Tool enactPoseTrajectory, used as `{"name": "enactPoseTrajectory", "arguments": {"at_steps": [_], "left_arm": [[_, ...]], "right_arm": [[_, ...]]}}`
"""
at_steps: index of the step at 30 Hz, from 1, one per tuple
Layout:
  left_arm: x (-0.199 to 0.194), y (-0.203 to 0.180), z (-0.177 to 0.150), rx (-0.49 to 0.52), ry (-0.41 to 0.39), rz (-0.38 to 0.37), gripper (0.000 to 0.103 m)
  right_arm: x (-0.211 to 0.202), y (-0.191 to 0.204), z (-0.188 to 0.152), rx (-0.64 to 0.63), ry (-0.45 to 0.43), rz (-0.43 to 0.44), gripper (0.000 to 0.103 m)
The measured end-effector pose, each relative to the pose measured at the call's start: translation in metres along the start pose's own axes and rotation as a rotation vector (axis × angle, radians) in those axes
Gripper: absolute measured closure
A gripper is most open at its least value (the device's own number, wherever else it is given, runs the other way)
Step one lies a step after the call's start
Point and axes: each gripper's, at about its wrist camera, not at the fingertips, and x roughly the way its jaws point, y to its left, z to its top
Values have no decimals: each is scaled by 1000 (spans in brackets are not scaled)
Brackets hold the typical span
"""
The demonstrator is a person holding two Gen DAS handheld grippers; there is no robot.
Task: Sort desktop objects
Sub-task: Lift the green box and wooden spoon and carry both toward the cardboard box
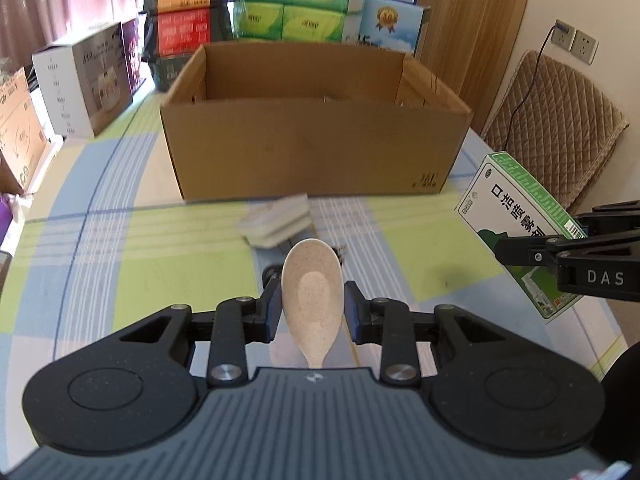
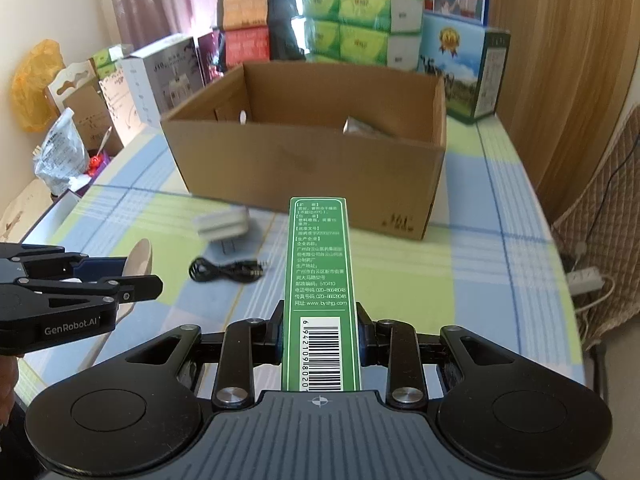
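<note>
My left gripper (image 1: 313, 307) is shut on a beige speckled spoon (image 1: 312, 300), bowl pointing forward, held above the checked tablecloth. The right gripper (image 2: 320, 330) is shut on a green and white medicine box (image 2: 320, 280), long side pointing ahead. That medicine box (image 1: 520, 216) also shows at the right of the left wrist view, and the spoon (image 2: 140, 258) at the left of the right wrist view. An open cardboard box (image 1: 312, 136) stands ahead of both. A black cable (image 2: 228, 270) and a small white and grey object (image 2: 222, 222) lie on the cloth before it.
Packaged goods line the table's far end: green tissue packs (image 1: 296, 4), orange and red boxes (image 1: 184, 12), a white appliance box (image 1: 84, 80), a blue box (image 1: 394, 24). A quilted chair (image 1: 556, 120) stands right. Inside the cardboard box (image 2: 304, 148) lies a silvery packet (image 2: 360, 126).
</note>
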Motion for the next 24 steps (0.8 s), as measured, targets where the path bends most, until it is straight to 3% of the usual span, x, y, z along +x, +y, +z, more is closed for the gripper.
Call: {"name": "enactPoseTrajectory", "arguments": {"at_steps": [12,24], "left_arm": [[-22,-9,40,39,-43,-5,76],[-18,-6,82,58,-59,-31,76]], "right_arm": [[-27,3,31,-30,-72,0,75],[-32,-13,70,-20,-104,2,75]]}}
